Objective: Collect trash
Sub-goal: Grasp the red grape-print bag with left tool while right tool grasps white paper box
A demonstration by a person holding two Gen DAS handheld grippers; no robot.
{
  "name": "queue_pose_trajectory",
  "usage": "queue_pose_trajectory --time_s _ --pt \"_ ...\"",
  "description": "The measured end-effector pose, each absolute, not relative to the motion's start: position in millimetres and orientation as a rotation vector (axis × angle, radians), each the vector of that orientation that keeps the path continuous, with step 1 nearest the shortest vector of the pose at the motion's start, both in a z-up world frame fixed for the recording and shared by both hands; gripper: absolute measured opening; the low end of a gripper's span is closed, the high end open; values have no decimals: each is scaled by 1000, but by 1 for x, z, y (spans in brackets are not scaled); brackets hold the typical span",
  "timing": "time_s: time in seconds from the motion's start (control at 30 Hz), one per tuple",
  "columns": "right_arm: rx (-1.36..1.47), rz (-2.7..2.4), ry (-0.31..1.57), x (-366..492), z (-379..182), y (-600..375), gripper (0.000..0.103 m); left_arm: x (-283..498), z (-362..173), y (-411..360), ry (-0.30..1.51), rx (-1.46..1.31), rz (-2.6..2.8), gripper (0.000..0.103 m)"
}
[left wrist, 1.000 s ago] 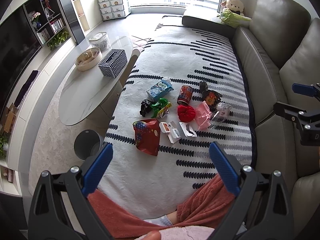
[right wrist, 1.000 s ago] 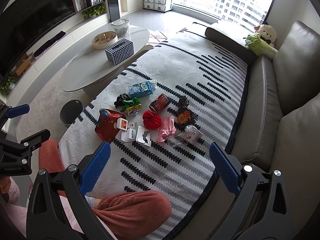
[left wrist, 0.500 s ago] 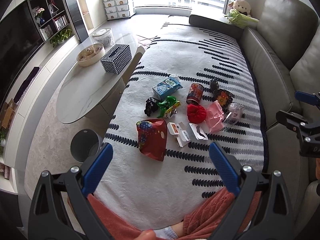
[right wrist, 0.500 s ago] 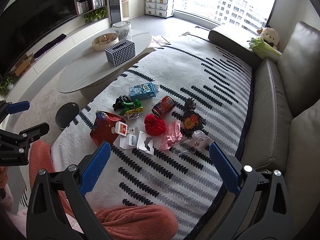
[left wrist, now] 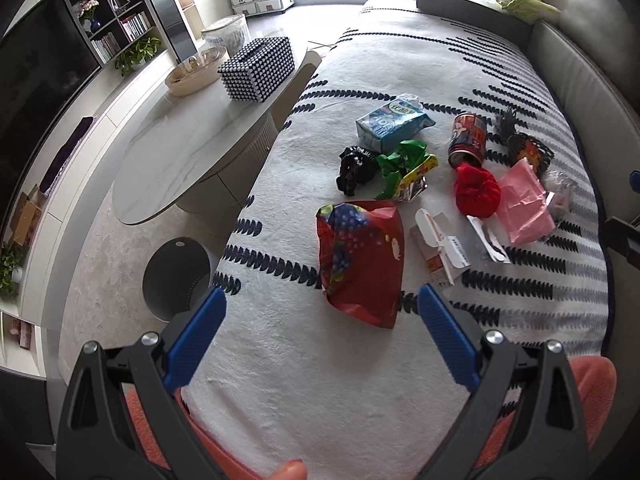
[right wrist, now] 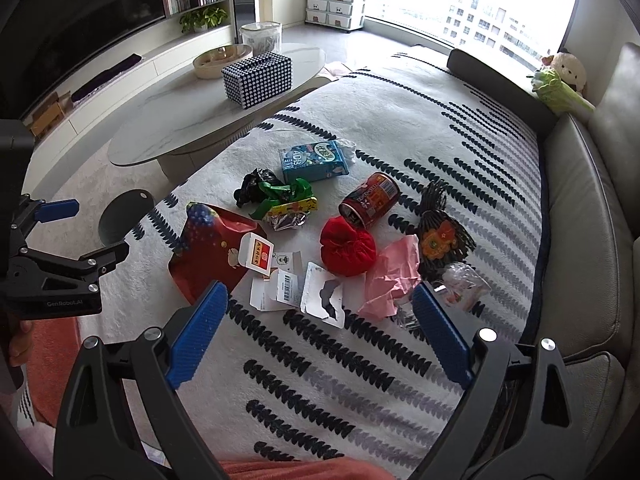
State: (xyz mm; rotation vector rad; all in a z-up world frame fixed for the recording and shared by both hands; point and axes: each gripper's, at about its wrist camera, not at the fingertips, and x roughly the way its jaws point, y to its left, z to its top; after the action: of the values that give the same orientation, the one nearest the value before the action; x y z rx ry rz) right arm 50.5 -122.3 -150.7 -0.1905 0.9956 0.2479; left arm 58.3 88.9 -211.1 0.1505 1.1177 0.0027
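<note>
Trash lies scattered on the white patterned rug (left wrist: 320,360): a red snack bag (left wrist: 360,256) (right wrist: 208,248), a blue carton (left wrist: 392,124) (right wrist: 314,160), a red can (left wrist: 468,140) (right wrist: 370,200), a red crumpled ball (left wrist: 478,192) (right wrist: 348,248), pink paper (left wrist: 524,204) (right wrist: 394,276), black and green wrappers (left wrist: 384,164) (right wrist: 276,192), and white card pieces (left wrist: 440,244) (right wrist: 296,288). My left gripper (left wrist: 322,322) is open and empty, just short of the red bag. My right gripper (right wrist: 320,318) is open and empty, over the card pieces. The left gripper also shows in the right wrist view (right wrist: 88,232).
A grey round bin (left wrist: 176,268) (right wrist: 122,216) stands on the floor left of the rug. An oval marble coffee table (left wrist: 192,152) (right wrist: 208,116) carries a studded tissue box (left wrist: 258,68) and a bowl. A grey sofa (right wrist: 580,208) runs along the right.
Both grippers have moved forward and down toward the trash pile, which now looks larger and closer. Both stay open and empty.
</note>
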Motion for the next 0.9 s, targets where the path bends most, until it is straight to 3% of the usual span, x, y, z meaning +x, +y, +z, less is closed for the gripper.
queue_pose_trajectory --time_s 0.1,0.17,0.23,0.5,0.6,0.8,0.9 --pt "-212 260 1015 64 -180 -102 82 68 -243 100 1146 129 -7 94" --pt "-230 265 1031 74 -201 -90 81 75 -262 106 1175 114 -11 85" --pt "-247 260 1052 85 -221 -80 81 82 -281 112 1231 100 -15 53" --pt "-267 271 1164 116 -293 -53 79 93 -322 119 1277 80 -53 51" --pt "-306 269 1171 122 -309 -43 71 100 -326 114 1258 91 -73 51" --pt "-323 257 1217 135 -330 -37 48 110 -339 107 1258 107 -139 28" --pt "-311 261 1244 138 -337 -38 29 110 -340 103 1246 112 -166 18"
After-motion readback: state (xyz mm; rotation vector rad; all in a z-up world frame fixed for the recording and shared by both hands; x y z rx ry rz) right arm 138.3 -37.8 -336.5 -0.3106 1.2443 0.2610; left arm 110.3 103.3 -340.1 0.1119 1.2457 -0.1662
